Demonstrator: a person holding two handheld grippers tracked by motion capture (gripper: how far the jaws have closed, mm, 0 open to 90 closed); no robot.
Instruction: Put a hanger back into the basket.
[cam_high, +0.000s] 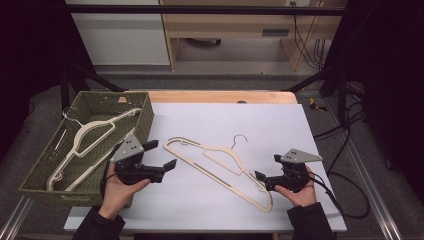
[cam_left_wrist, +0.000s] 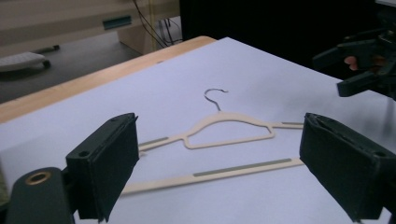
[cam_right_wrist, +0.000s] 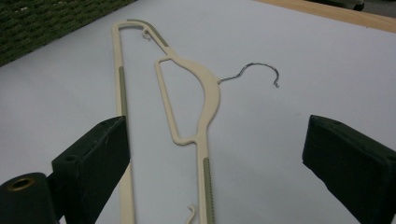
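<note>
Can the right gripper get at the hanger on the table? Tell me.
Probably yes: the right gripper is open beside the hanger, which lies flat on the white table with nothing between them.

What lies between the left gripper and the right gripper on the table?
The cream hanger lies flat on the white sheet between the left gripper and the right gripper, touched by neither. The high view shows it best.
</note>
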